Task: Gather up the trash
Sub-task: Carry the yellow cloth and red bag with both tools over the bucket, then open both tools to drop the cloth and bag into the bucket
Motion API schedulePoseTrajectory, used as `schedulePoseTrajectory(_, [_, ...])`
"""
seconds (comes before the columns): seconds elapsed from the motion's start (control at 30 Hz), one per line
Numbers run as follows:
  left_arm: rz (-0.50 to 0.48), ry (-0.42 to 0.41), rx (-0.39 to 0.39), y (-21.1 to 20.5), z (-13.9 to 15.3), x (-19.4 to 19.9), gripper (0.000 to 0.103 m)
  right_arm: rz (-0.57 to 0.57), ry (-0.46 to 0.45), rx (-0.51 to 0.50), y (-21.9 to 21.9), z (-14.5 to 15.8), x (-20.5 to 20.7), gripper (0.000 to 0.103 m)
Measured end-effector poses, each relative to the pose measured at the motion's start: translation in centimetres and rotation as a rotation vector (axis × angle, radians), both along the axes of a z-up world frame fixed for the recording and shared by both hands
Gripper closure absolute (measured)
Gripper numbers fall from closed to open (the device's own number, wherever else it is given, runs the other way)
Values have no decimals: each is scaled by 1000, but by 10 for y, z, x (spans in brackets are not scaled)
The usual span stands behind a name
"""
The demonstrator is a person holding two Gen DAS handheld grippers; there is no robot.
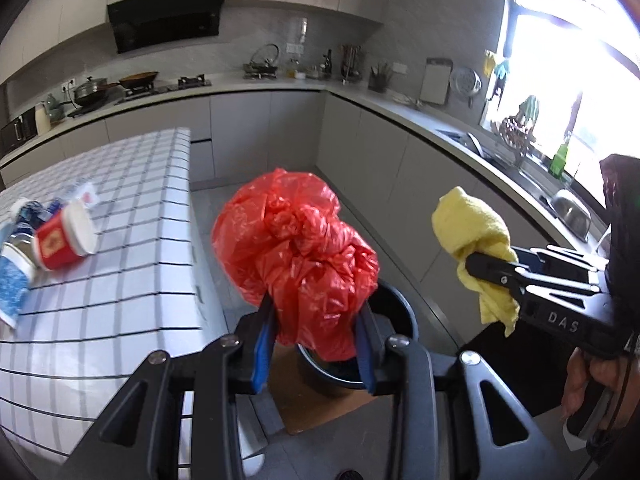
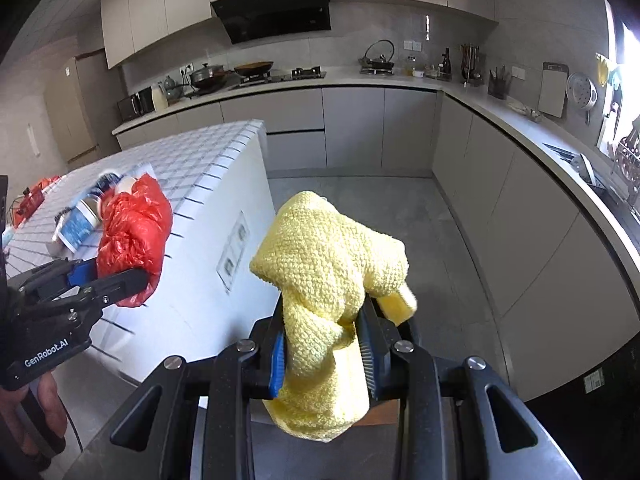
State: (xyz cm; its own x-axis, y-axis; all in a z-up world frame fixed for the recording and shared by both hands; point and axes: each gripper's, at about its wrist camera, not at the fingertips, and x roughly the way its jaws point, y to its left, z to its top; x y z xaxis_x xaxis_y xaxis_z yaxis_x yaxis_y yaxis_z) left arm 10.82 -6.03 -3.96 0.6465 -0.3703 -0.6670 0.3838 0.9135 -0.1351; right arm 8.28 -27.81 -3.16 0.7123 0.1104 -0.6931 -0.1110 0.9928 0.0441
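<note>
A crumpled red plastic bag [image 1: 296,248] is pinched in my left gripper [image 1: 316,332], which is shut on it in the air above a black bin [image 1: 394,322] on the floor. The same red plastic bag [image 2: 134,236] and left gripper [image 2: 120,280] show at the left of the right wrist view. My right gripper [image 2: 324,344] is shut on a bunched yellow cloth [image 2: 332,268]. From the left wrist view the yellow cloth [image 1: 474,236] and right gripper [image 1: 484,268] hang to the right of the bin. Paper cups and wrappers [image 1: 60,236] lie on the white tiled island [image 1: 132,248].
The island's side wall [image 2: 224,256] stands close on the left. Grey cabinets and a countertop [image 1: 404,116] run along the back and right, with a sink [image 1: 572,210] by the window. A brown cardboard sheet [image 1: 312,404] lies under the bin. Grey floor [image 2: 432,240] stretches between island and cabinets.
</note>
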Motion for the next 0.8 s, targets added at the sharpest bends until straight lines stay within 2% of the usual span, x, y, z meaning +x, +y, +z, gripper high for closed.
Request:
schedulePoseTrajectory(0.17, [-34,42,6,-33,-22,2,67,42,45,2,-27,-23,13,70])
schedulePoseTrajectory(0.4, [-64,108,4,-58,-55,14,67,164,96,-12,-51,-65,36,70])
schedulePoseTrajectory(0.63, [-75,170,31,-79,-89,37,67,258,162,-7,-59,-111,75,70])
schedulePoseTrajectory(0.73, [-87,201,13,-83,-104,46,64,307,203,-16,-60,-133,94,68])
schedulePoseTrajectory(0.77, [-114,211,-30,-82,-109,48,47,327,216,-25,-60,-140,99,61])
schedulePoseTrajectory(0.8, [-128,222,-57,-80,-114,50,15,349,231,-34,-60,-148,104,50])
